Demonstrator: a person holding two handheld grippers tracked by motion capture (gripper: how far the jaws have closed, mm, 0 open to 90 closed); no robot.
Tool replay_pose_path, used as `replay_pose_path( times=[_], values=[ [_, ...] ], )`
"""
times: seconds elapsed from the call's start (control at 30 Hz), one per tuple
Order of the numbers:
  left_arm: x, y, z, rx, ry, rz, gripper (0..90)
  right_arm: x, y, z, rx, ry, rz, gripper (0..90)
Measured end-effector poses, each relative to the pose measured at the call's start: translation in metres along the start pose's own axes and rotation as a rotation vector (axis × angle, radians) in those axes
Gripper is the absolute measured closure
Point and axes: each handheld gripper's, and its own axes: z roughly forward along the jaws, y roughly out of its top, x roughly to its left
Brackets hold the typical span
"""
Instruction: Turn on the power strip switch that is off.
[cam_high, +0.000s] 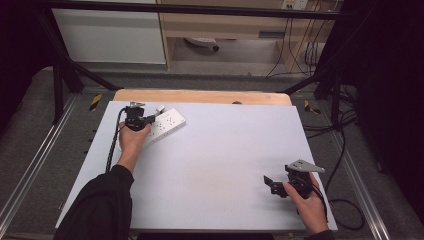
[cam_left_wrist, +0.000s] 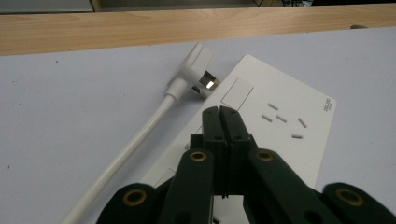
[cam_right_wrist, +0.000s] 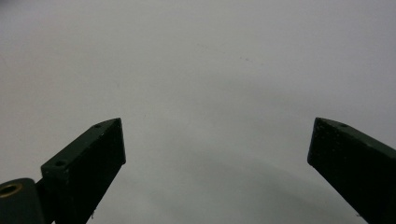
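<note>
Your left gripper (cam_left_wrist: 219, 112) has its jaws pressed together, empty, tips over the white power strip (cam_left_wrist: 280, 126) at the high view's upper left; the white plug (cam_left_wrist: 198, 70) lies just beyond. Your right gripper (cam_right_wrist: 217, 144), lower right, stands spread wide above bare table (cam_high: 225, 150).

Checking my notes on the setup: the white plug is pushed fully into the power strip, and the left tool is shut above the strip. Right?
Not quite. In the left gripper view the plug lies beside the power strip, prongs bare; the left tool is shut above it.

White tabletop (cam_high: 220, 150) over a wooden edge (cam_high: 200, 96), grey floor (cam_high: 30, 130), black frame (cam_high: 65, 75) around.
</note>
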Motion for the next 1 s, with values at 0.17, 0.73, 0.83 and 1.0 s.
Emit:
replay_pose_path(
  times=[0.17, 0.73, 0.83, 1.0],
  values=[
    [0.0020, -0.0005, 0.0007, 0.005, 0.010, -0.004, 90.0, -0.0002, 0.0000, -0.0002, 0.000, 0.001, 0.004, 4.6],
    [0.0042, -0.0023, 0.0035, 0.013, 0.013, -0.007, 90.0, -0.0008, -0.0001, -0.0004, -0.002, 0.002, 0.004, 4.5],
    [0.0039, -0.0025, 0.0042, 0.015, 0.012, -0.004, 90.0, -0.0009, -0.0001, -0.0005, -0.002, 0.003, 0.004, 4.5],
    [0.0028, -0.0031, 0.0055, 0.017, 0.012, -0.005, 90.0, -0.0016, -0.0002, -0.0010, -0.004, 0.001, 0.003, 4.4]
  ],
)
